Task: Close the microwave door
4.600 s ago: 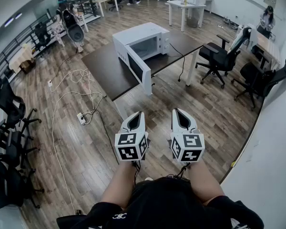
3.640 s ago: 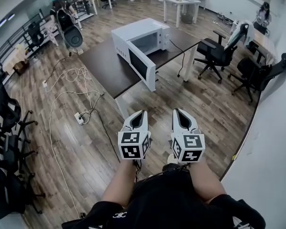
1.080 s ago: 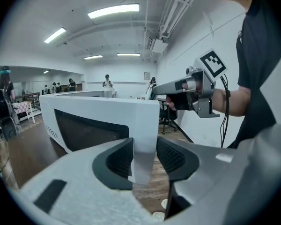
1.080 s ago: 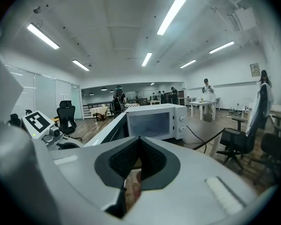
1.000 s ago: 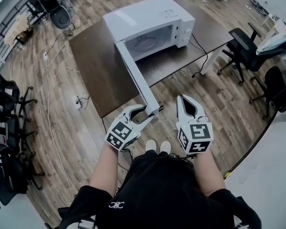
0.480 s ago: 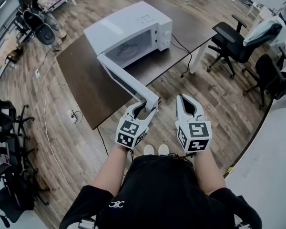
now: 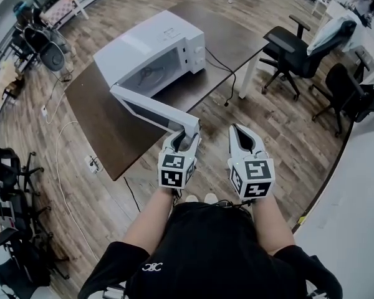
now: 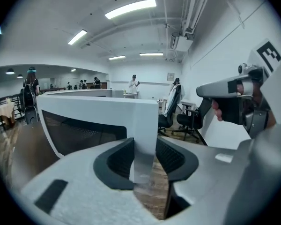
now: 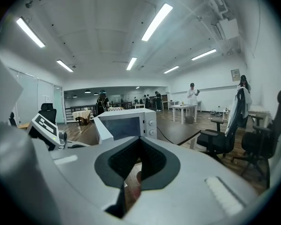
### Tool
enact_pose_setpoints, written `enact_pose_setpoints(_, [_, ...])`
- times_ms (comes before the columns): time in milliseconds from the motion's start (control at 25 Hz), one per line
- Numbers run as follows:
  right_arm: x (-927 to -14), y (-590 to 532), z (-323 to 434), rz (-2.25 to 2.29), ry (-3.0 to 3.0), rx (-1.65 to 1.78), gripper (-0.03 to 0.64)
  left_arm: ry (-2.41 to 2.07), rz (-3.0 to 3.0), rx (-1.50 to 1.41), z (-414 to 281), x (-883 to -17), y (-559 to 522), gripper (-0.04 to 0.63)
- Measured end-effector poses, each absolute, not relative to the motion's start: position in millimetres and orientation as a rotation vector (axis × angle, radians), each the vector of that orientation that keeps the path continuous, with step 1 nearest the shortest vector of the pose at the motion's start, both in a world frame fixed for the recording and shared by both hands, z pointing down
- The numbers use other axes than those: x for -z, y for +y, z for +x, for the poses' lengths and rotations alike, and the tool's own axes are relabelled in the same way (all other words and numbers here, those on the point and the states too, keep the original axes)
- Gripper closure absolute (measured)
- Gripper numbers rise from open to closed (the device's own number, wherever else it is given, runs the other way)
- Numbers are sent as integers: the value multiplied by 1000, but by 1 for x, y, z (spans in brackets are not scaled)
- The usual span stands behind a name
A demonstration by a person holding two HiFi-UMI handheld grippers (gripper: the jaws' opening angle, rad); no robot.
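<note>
Microwave door (image 7: 146, 108) is open. Head view: it swings out from the left side of the white microwave (image 7: 156, 45), which sits on a dark desk (image 7: 106, 129). Door's free end reaches past the desk edge toward the person. Left tool (image 7: 186, 141) is at that free end, jaws astride it. Right tool (image 7: 240, 131) is beside it to the right, over the wood floor, touching nothing. Black office chairs (image 7: 293, 52) stand right of the desk. A white cable (image 7: 59, 167) lies on the floor at left.

Left gripper view: door's free edge (image 8: 143, 125) stands upright between the two pads, dark window to its left. Jaws have just been closing; both pads look pressed on the edge, so the left tool (image 8: 143, 148) is clamped on the door. Right tool shows at far right, in a hand.

Right gripper view: right tool (image 9: 139, 142) jaws are together at the tips, nothing between them. Microwave (image 9: 126, 123) sits ahead w/ cavity open and door edge-on at its left. Left tool's marker cube (image 9: 44, 125) is at left.
</note>
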State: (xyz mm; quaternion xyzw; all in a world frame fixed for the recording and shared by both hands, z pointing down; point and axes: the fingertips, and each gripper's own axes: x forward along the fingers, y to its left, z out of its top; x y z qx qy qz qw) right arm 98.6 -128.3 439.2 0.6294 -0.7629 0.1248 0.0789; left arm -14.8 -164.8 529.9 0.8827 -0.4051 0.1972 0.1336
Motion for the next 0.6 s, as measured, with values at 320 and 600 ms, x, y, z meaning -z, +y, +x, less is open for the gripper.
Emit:
enact_pose_setpoints(320, [-442,-133,123,1892,-2283,-374,607,-1267,2488,-547,7,-530,-189,440])
enact_pose_setpoints(600, [-443,-143,136,1901,-2266,-358,607,-1345,2414,-545,21,-531,-212,442])
